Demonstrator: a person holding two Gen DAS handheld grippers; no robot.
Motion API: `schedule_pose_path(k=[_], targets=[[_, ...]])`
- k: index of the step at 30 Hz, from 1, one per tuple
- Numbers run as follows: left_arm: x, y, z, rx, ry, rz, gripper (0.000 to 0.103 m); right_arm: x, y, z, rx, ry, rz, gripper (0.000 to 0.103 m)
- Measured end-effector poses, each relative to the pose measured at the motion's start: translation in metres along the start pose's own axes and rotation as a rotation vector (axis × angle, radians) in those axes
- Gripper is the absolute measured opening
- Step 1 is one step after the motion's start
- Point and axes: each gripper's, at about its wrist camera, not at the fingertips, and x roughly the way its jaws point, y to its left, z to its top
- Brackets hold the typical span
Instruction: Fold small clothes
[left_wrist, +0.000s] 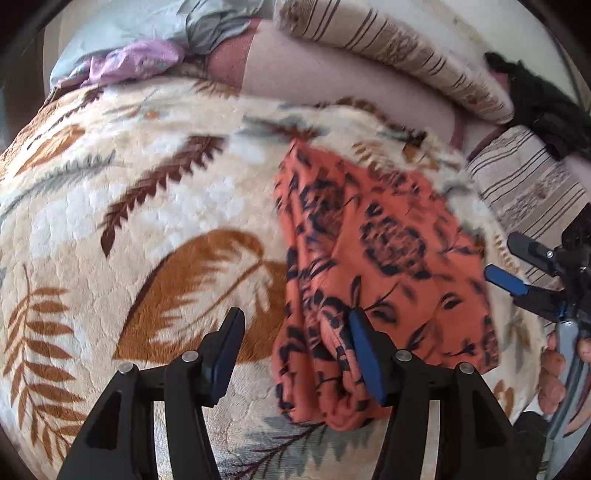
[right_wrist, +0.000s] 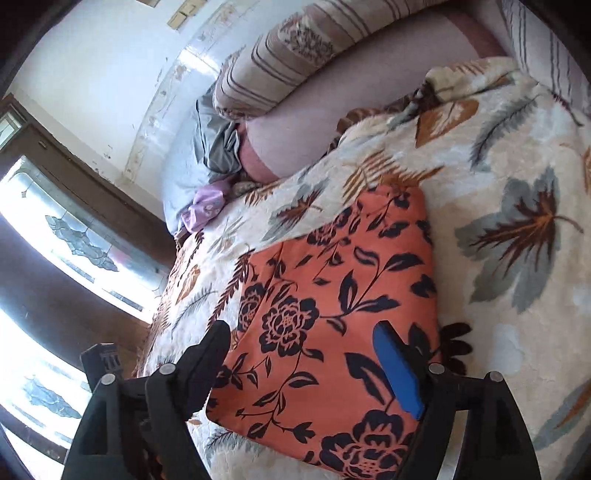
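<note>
An orange garment with a dark floral print (left_wrist: 373, 266) lies folded on the leaf-patterned blanket (left_wrist: 147, 206). My left gripper (left_wrist: 295, 332) is open just above its near left edge, holding nothing. The right gripper also shows at the right edge of the left wrist view (left_wrist: 513, 262), open, beside the garment's right side. In the right wrist view the garment (right_wrist: 332, 302) lies flat as a rectangle, and my right gripper (right_wrist: 303, 343) is open over its near end, empty.
Striped pillows (left_wrist: 388, 44) and a pink sheet (left_wrist: 325, 74) lie at the back. A lilac and grey cloth heap (left_wrist: 140, 48) is at the far left, a black cloth (left_wrist: 543, 103) at the far right. A window (right_wrist: 55, 236) is beside the bed.
</note>
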Motion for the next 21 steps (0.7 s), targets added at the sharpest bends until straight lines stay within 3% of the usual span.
schedule_pose_path(k=[1, 3, 7, 11, 13, 14, 17, 21], targets=[[0.008, 0.006, -0.005, -0.03, 0.019, -0.015, 0.061, 0.015, -0.011, -0.002, 0.061, 0.049, -0.01, 0.082], [-0.003, 0.015, -0.012, -0.087, -0.013, -0.043, 0.062, 0.009, -0.016, -0.001, 0.114, 0.016, 0.024, 0.082], [-0.035, 0.01, -0.017, -0.042, -0.108, -0.04, 0.062, -0.002, 0.009, 0.023, 0.032, -0.041, 0.033, 0.082], [-0.014, 0.01, -0.026, -0.002, -0.048, 0.032, 0.065, 0.034, 0.002, 0.065, 0.036, -0.015, -0.008, 0.082], [-0.007, 0.017, -0.028, -0.044, -0.037, 0.002, 0.067, 0.061, -0.023, 0.079, 0.126, 0.055, -0.061, 0.082], [-0.011, 0.02, -0.027, -0.063, -0.039, -0.006, 0.067, 0.06, -0.025, 0.079, 0.159, 0.031, -0.042, 0.082], [-0.025, 0.023, -0.029, -0.056, -0.082, -0.015, 0.067, 0.033, 0.007, 0.063, 0.014, -0.029, -0.037, 0.082], [-0.036, 0.026, -0.035, -0.054, -0.086, 0.002, 0.067, -0.007, 0.039, 0.002, -0.1, -0.067, -0.07, 0.082]])
